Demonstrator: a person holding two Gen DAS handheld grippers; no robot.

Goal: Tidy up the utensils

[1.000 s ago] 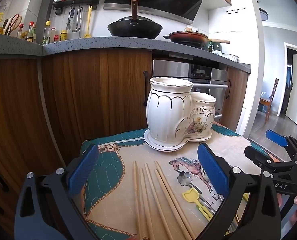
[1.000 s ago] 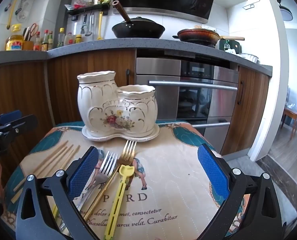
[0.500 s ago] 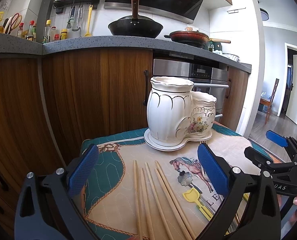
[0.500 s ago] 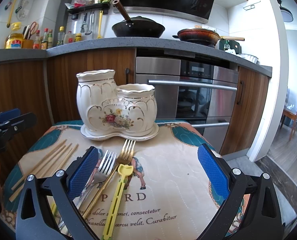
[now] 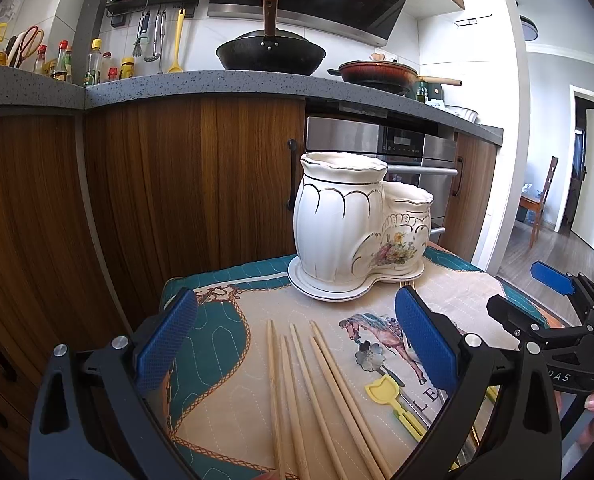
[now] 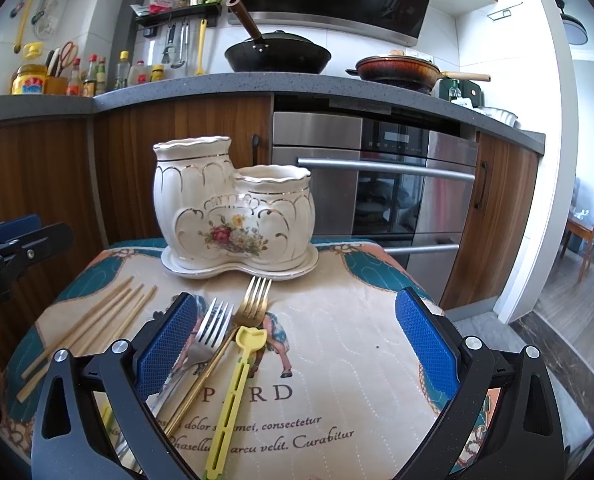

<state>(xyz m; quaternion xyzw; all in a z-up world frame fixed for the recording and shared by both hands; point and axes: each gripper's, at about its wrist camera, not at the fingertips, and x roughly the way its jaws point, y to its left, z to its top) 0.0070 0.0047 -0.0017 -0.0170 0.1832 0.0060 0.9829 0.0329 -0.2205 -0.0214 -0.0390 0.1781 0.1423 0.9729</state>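
Ceramic holder point(image 6: 233, 216) sits at the far edge of our table point(image 6: 337, 340): white, gold trim, flower print, two joined cups on one saucer base, the taller cup on the left as the right camera sees it. Both cups look empty from here.

Utensils all lie flat on the cloth point(image 5: 225, 380), none in the holder. Bamboo chopsticks point(image 5: 309, 392) sit loose and roughly parallel between our left fingers point(image 5: 165, 340). Silver fork point(image 6: 211, 330), gold fork point(image 6: 253, 300) and yellow plastic fork point(image 6: 237, 380) lie side by side near our right gripper's point(image 6: 295, 342) inner finger, tines toward the holder; gold tines end just short of the saucer. A flower-ended metal piece point(image 5: 367, 356) lies next to the yellow one; we can't tell what it is.

Left gripper point(image 5: 295, 342) spread wide, holding nothing. Right gripper the same, above the cloth.

Cloth is quilted beige with teal border, horse print and lettering. Behind it: wood cabinets, steel oven point(image 6: 377, 200), grey speckled worktop point(image 6: 217, 84) with a black wok point(image 6: 277, 54), a red-brown pan point(image 6: 397, 70), bottles at left. Wood floor and a chair point(image 5: 545, 196) off to the right.
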